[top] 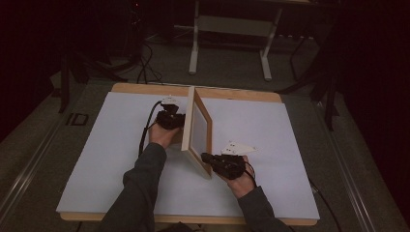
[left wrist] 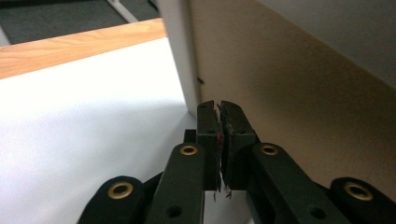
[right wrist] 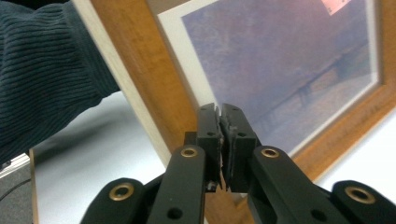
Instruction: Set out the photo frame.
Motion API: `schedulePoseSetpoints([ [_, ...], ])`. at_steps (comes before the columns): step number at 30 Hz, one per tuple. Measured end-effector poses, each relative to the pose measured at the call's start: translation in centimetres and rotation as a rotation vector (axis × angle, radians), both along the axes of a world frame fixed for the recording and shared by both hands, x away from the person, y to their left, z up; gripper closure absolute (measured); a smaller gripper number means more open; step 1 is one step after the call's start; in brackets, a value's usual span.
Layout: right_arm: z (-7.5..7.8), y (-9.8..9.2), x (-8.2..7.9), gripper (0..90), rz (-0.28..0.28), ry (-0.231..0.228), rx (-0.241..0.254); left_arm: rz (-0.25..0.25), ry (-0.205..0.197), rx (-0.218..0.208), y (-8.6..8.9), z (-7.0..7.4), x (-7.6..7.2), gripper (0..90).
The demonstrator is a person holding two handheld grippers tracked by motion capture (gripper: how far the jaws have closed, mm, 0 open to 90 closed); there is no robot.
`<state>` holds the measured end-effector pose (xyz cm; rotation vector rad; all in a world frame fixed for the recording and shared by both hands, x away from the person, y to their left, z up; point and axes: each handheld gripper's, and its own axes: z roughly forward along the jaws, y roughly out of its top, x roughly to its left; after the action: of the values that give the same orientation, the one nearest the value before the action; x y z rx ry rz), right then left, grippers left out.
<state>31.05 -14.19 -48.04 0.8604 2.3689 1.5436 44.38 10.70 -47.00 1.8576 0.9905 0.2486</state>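
Note:
A wooden picture frame (top: 198, 128) stands on edge, tilted, in the middle of the white board (top: 111, 145). My left gripper (top: 180, 121) is behind it, shut with nothing between its pads. In the left gripper view its tips (left wrist: 219, 105) sit at the frame's plain brown backing (left wrist: 289, 84), next to the frame's pale side edge. My right gripper (top: 205, 157) is at the frame's near lower corner on the picture side, also shut and empty. In the right gripper view its tips (right wrist: 220, 107) meet the bluish print (right wrist: 280, 60) close to the wooden rail (right wrist: 144, 70). Whether either one touches the frame I cannot tell.
The white board lies on a wooden table whose far edge (top: 145, 88) shows. A dark ribbed sleeve (right wrist: 42, 70) shows beyond the frame. A white stand (top: 229, 43) and cables (top: 145, 63) are on the floor behind the table.

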Motion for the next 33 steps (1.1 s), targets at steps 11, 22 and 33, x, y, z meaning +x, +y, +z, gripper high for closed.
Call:
schedulePoseSetpoints([
  [11,-0.2,-1.5,0.1,82.6,-0.031,0.001,-0.009,0.037,-0.029,-0.015,1.5,1.2,-2.7,78.2],
  [22,-1.0,-1.7,-1.1,82.8,0.001,0.014,-0.044,0.027,-0.036,-0.054,2.8,1.4,-6.2,73.8],
  [33,-1.2,-1.4,-2.5,89.8,0.053,0.003,-0.065,-0.008,-0.027,-0.056,4.0,1.9,-10.7,70.9],
])
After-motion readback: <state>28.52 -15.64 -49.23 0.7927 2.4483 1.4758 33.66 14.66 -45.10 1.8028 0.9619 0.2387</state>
